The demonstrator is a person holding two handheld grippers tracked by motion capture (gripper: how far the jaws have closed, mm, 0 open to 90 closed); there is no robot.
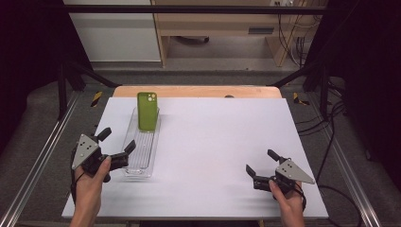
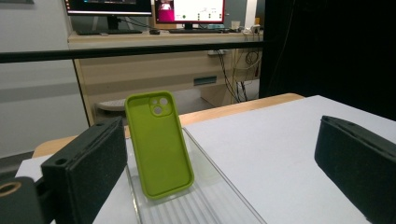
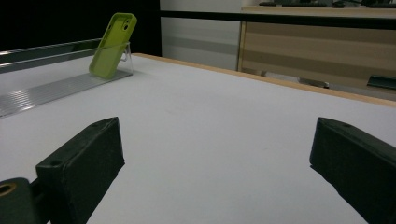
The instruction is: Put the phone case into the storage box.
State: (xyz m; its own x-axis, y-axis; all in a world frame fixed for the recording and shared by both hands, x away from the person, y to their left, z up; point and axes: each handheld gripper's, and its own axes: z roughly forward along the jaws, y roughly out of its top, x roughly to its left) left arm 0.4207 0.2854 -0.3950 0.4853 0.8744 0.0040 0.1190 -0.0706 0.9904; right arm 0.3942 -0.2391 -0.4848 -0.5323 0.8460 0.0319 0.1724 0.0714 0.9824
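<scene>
Currently, phone case (image 1: 147, 111): leaning upright at the clear tray's (image 1: 142, 163) far end, at my left gripper's (image 1: 116, 140) 1 o'clock.
Left gripper: jaws apart, empty.
Right gripper (image 1: 261, 162): jaws apart, case at 10 o'clock, well away.

Two lit monitors (image 2: 149, 7) on a wooden desk (image 2: 163, 60) beyond the white table (image 1: 227, 142).

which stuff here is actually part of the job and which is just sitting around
Part of the job:
- green phone case, leaning upright at the far end of the clear tray
- left gripper, open, at the tray's near end
- right gripper, open, over bare table

Just lying about:
- monitors and the wooden desk beyond the table
</scene>
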